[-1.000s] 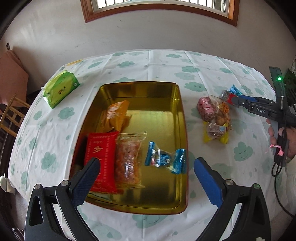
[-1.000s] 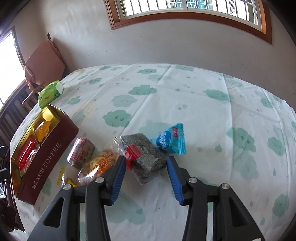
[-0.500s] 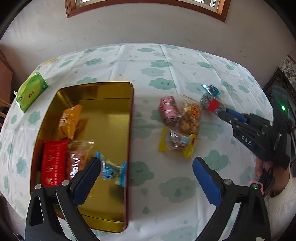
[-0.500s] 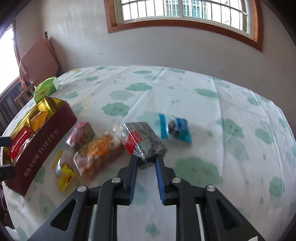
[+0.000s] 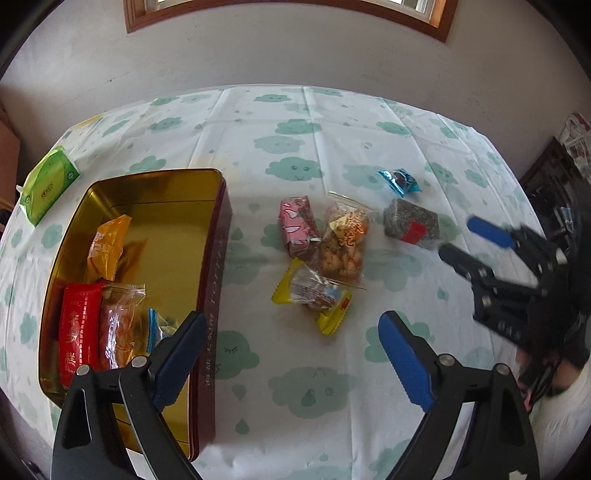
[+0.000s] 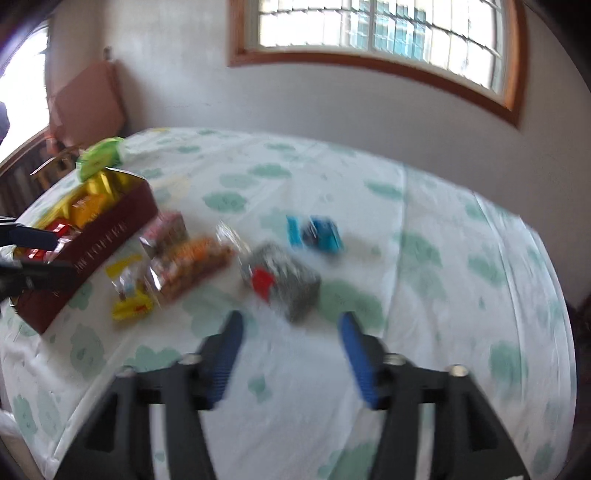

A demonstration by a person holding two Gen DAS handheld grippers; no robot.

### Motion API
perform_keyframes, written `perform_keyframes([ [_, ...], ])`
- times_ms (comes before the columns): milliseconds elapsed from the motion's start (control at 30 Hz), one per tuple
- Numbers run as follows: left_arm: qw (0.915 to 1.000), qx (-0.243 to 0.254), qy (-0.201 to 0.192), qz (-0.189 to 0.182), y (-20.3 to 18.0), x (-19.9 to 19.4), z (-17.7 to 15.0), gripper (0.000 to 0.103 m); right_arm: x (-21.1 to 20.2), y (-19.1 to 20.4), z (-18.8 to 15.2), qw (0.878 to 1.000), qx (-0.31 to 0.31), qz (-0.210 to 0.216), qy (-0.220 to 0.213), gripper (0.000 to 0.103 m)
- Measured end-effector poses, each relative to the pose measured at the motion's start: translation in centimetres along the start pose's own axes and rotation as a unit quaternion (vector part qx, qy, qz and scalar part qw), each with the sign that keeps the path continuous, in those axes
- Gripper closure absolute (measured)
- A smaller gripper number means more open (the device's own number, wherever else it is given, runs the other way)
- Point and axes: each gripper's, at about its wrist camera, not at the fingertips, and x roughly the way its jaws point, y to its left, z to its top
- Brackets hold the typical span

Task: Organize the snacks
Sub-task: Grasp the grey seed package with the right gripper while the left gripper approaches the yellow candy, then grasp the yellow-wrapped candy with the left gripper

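A cloud-print cloth covers the desk [image 5: 295, 122] under a wood-framed window [image 6: 388, 33]. The loose snacks, with a grey packet [image 5: 410, 223] and blue sweet [image 5: 399, 180], lie mid-desk beside the gold tin [image 5: 155, 218] at its left edge. The right tongs [image 6: 290, 334] are opening, empty, just short of the grey packet; the left tongs [image 5: 291, 332] are wide, closing slightly, empty.

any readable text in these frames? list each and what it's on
"TOFFEE": on the dark red side of the tin, blurred but legible in the right wrist view.
Chinese line beside it on the tin's side: too small to read.
Gold characters on the red packet in the tin: not legible.
Orange print on the clear snack bag: unreadable.
Logo on the green pack: too small.
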Motion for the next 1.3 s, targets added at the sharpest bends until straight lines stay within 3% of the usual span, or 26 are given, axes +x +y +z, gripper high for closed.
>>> perform_keyframes([
  [100,1.0,-0.006,0.003,-0.003,0.1,-0.1,-0.1,0.012,1.3,-0.2,2.2,0.999,-0.034,0.036,0.018,0.042],
  [300,0.9998,-0.014,0.012,-0.001,0.0,0.3,0.0,0.012,4.9,0.2,3.7,0.992,-0.088,0.066,0.061,0.043],
  [367,0.9999,-0.011,0.012,0.0,-0.4,0.5,0.2,0.012,5.8,0.2,3.5,0.992,-0.08,0.07,0.067,0.043],
  [433,0.9998,-0.012,0.013,0.0,-0.7,0.8,0.3,0.012,6.0,0.1,3.1,0.994,-0.068,0.065,0.062,0.057],
  [533,0.9998,-0.009,0.019,-0.003,-1.4,1.4,0.5,0.012,5.5,-0.2,1.9,0.995,-0.041,0.069,0.059,0.066],
  [667,0.9991,-0.022,0.035,-0.013,-1.9,2.2,0.8,0.02,3.5,-0.9,-0.6,0.998,0.009,0.046,0.046,0.067],
  [833,0.9946,-0.077,0.065,-0.028,-1.1,3.3,1.3,0.032,0.8,-2.2,-3.6,0.998,0.058,0.01,0.034,0.067],
  [1067,0.9834,-0.155,0.088,-0.033,0.6,4.5,2.3,0.042,-1.6,-3.7,-6.5,0.994,0.104,0.01,0.031,0.067],
  [1300,0.9771,-0.187,0.098,-0.029,0.6,5.8,3.1,0.048,-1.5,-4.0,-6.5,0.994,0.105,0.011,0.032,0.066],
])
